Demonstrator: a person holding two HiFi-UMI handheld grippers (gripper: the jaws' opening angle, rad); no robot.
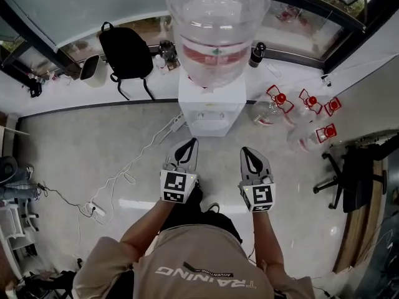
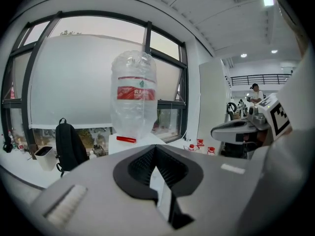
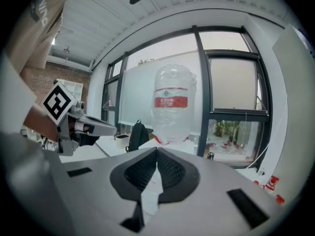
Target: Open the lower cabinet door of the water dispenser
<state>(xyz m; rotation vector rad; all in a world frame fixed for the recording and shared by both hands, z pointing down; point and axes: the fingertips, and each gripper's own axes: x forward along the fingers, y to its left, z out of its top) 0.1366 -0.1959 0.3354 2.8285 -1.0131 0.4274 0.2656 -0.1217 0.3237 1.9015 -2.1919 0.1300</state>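
Since neither gripper touches the dispenser, stage: approach; the door is judged not yet opened.
Water dispenser (image 1: 211, 108): white free-standing unit on the floor (image 1: 93, 148) by the window wall, directly ahead of both grippers.
Bottle (image 1: 215, 23): large clear bottle inverted on top, apparently mostly empty. The unit is therefore judged fairly light and may shift under a hard tug.
Lower cabinet door: on the front face below the taps. It is steeply foreshortened in the head view and hidden behind the gripper bodies in both gripper views, so handle, recess and hinge side cannot be told.
Left gripper (image 1: 189, 144): fingers closed together, nothing between them; apart from the dispenser.
Right gripper (image 1: 250, 152): fingers closed together, nothing between them; apart from the dispenser, level with the left gripper.
Door handling (judgement): a light, stiff, hinged panel with a smooth, probably slippery finish. A catch or magnet likely holds it until it releases.
Hold point (judgement): the free edge opposite the hinge, or a recess if one is present. Open the fingers to pinch that edge, or hook a closed tip behind it.
Pull (judgement): steady and along the hinge arc, not straight out.
Spare bottles (image 1: 293, 114): on the floor just beside the dispenser's right side; they may limit the door's swing.
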